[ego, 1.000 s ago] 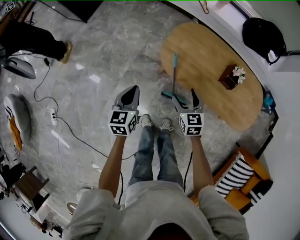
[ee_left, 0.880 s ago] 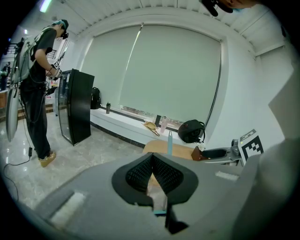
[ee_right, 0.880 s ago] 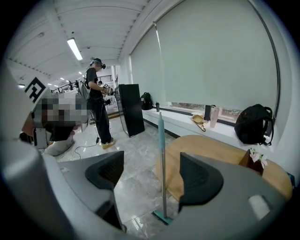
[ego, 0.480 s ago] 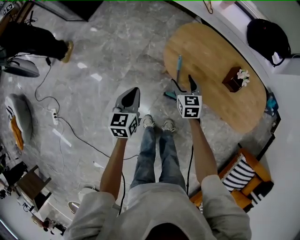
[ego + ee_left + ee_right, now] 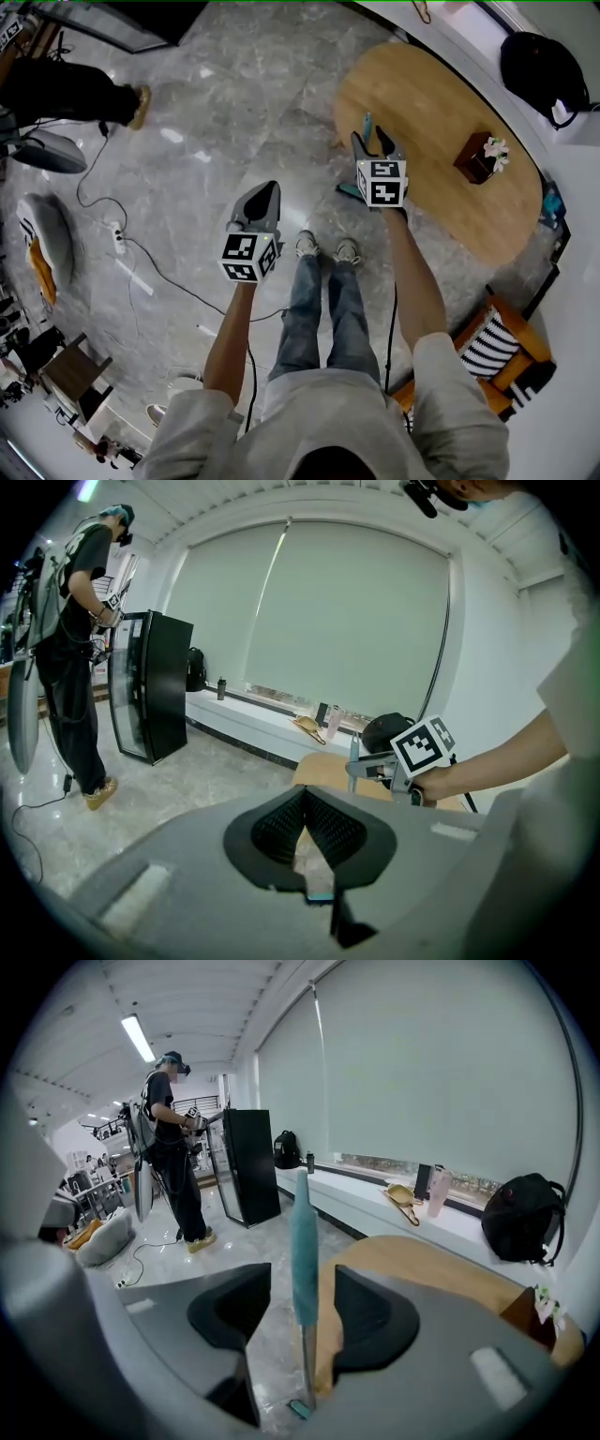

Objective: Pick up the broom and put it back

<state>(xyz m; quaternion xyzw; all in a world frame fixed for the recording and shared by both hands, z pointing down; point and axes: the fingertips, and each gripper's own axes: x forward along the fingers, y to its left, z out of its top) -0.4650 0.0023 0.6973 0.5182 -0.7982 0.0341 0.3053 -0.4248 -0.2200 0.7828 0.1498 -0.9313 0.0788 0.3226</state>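
Now brackets the upright teal broom point(image 5: 303, 1232) with the right gripper point(image 5: 371, 139), jaws closing but not yet touching it; a second ago hung short of it. Shows broom standing on floor point(image 5: 234, 94) beside oval wooden table point(image 5: 441, 112). Holds left gripper point(image 5: 263, 191) pinched together, empty.

A slender broom point(image 5: 303, 1241) with a teal foam-sleeved upper handle and a thin metal shaft is recorded standing nearly upright. Its small teal head point(image 5: 346, 190) is set on the grey marble floor point(image 5: 234, 94), just beside the near edge of the oval wooden tabletop point(image 5: 441, 141). Contact between shaft and edge cannot be confirmed.
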